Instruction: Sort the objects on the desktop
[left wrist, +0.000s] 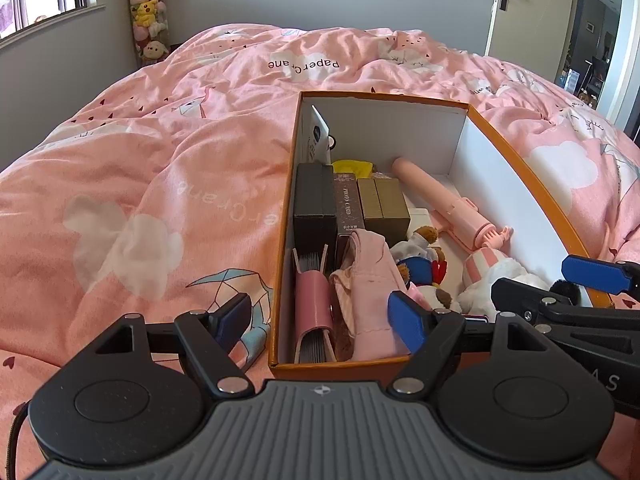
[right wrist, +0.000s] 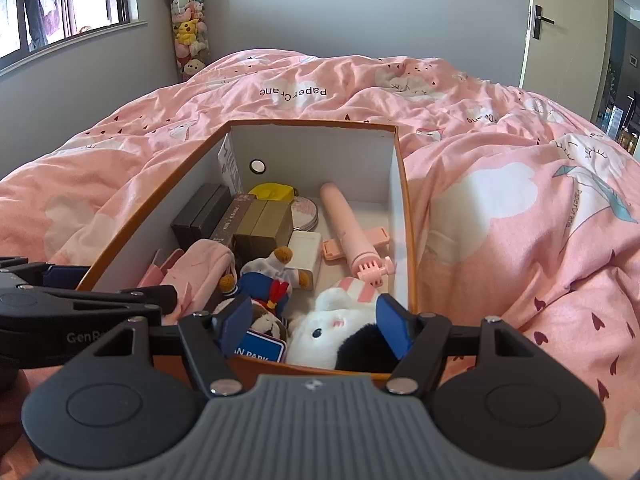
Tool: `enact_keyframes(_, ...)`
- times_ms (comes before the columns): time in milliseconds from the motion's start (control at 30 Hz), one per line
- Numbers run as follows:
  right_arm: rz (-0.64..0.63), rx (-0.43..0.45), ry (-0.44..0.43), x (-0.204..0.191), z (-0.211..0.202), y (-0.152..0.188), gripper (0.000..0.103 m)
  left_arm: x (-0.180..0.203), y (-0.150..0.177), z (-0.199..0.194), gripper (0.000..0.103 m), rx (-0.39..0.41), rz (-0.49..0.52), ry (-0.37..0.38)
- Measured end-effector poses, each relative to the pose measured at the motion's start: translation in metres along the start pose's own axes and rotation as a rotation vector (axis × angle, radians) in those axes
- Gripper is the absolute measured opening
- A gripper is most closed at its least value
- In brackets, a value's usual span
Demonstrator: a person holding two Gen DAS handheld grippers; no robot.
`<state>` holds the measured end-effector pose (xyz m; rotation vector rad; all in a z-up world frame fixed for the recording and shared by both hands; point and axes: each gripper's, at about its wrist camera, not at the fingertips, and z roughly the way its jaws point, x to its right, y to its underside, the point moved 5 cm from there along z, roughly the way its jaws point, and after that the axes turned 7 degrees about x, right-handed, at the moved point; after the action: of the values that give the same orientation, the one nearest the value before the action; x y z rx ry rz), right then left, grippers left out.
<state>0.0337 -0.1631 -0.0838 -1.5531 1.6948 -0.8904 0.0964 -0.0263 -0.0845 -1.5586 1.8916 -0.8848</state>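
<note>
An orange box [left wrist: 286,216] [right wrist: 404,200] with white inner walls sits on the bed, packed with several items: dark boxes [left wrist: 314,200], gold boxes [right wrist: 264,220], a pink selfie stick [left wrist: 448,208] [right wrist: 352,232], a pink pouch [left wrist: 368,276], a pink card holder [left wrist: 314,308], a sailor plush [right wrist: 268,276] and a white rabbit plush [right wrist: 332,328]. My left gripper [left wrist: 320,320] is open and straddles the box's left wall, over the card holder and pouch. My right gripper [right wrist: 316,320] is open at the box's near end, with the rabbit plush lying between its fingers.
A rumpled pink duvet [left wrist: 140,184] covers the whole bed around the box. A tall column of stuffed toys [right wrist: 188,28] stands in the far corner by the window. A door [right wrist: 568,28] stands ajar at the far right.
</note>
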Motion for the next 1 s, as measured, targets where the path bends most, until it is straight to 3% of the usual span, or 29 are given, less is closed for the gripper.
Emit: enact_keyframes(1000,0.012,-0.019,-0.018,-0.0003,0.0027,0.003,0.069,0.0,0.0006,0.0002,0.089,0.001,-0.002,-0.005)
